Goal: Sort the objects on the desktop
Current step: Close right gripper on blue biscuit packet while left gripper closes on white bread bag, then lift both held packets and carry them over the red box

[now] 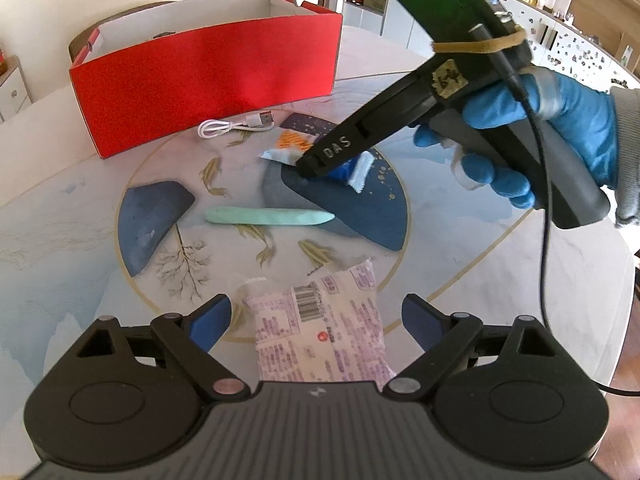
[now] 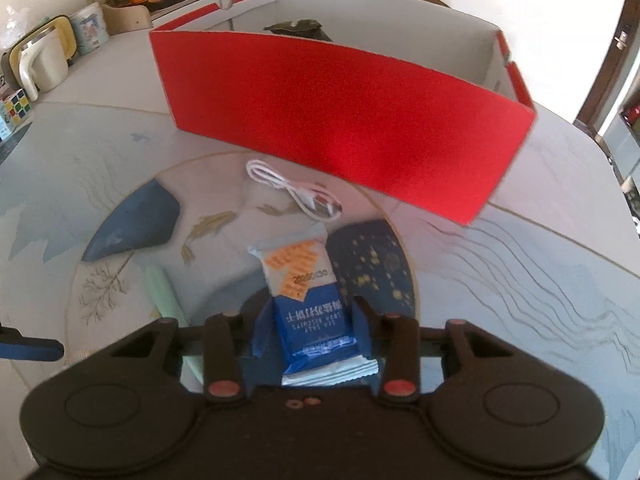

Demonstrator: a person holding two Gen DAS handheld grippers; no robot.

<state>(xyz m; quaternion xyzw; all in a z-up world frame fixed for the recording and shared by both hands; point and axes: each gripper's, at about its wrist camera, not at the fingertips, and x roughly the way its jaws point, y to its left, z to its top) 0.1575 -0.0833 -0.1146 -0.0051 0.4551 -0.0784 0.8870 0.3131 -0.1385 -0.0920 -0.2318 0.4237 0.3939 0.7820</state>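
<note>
My right gripper (image 2: pixel 310 322) is shut on a blue and white snack packet (image 2: pixel 306 280) lying on the table; it also shows in the left wrist view (image 1: pixel 320 160), low over the packet (image 1: pixel 286 148). My left gripper (image 1: pixel 316 318) is open, its jaws on either side of a white and purple printed packet (image 1: pixel 320 332) on the table. A mint green pen-like stick (image 1: pixel 268 216) lies mid-table. A white USB cable (image 1: pixel 236 125) lies in front of the open red box (image 1: pixel 208 76), which also shows in the right wrist view (image 2: pixel 340 128).
The round table (image 1: pixel 60 208) has a painted fish and blue-shape pattern. Past its far edge in the right wrist view stand a white jug (image 2: pixel 42 68), a Rubik's cube (image 2: pixel 16 109) and a tin (image 2: pixel 90 28). The right gripper's cable (image 1: pixel 546 240) hangs at the right.
</note>
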